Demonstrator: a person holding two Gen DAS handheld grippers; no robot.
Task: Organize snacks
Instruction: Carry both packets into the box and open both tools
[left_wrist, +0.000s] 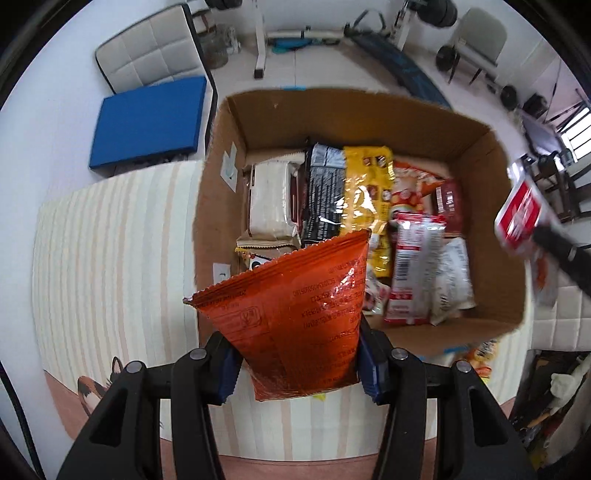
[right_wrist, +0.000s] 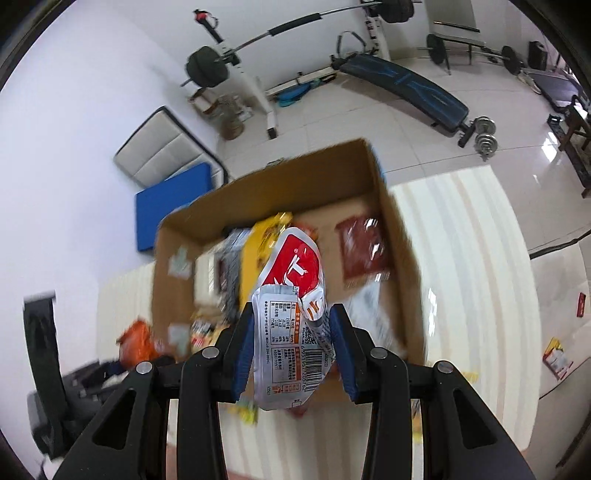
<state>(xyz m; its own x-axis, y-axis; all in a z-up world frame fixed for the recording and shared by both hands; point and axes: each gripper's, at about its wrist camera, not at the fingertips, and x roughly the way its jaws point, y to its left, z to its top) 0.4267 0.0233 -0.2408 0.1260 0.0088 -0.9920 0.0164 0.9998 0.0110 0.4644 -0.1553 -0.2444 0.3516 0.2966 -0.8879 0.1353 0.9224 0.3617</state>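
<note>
Your left gripper (left_wrist: 295, 363) is closed on an orange snack bag (left_wrist: 295, 314); the blue pads (left_wrist: 227, 373) press its lower part from both sides, and the bag stands up, with its printed back toward the camera. You hold it above the near left corner of the cardboard box (left_wrist: 229, 122), which sits on the striped tabletop (left_wrist: 110, 266).

Your right gripper (right_wrist: 293, 350) is closed too, on a red and white snack bag (right_wrist: 291, 314). The silver back with the barcode faces the camera and the red top leans away, over the near edge of the same cardboard box (right_wrist: 295, 173). In the left wrist view this bag (left_wrist: 519, 214) shows blurred at the right, above the right wall of the box.

Inside the box many snacks lie already: a cream white pack (left_wrist: 269, 199) at the left, then a black pack (left_wrist: 323, 192), a yellow bag (left_wrist: 369, 184), and a red and white pack (left_wrist: 410, 273) nearer to you. A dark red pack (right_wrist: 364, 251) lies at the far right of the box floor.

On the right of the tabletop (right_wrist: 461, 258), well apart from the box, two small packs rest, one near (right_wrist: 557, 358) and one farther (right_wrist: 581, 304).

Behind the tabletop you see a chair with a blue cushion (left_wrist: 147, 122), and farther on the floor a weight bench (right_wrist: 402, 86) and a barbell (right_wrist: 207, 66).
</note>
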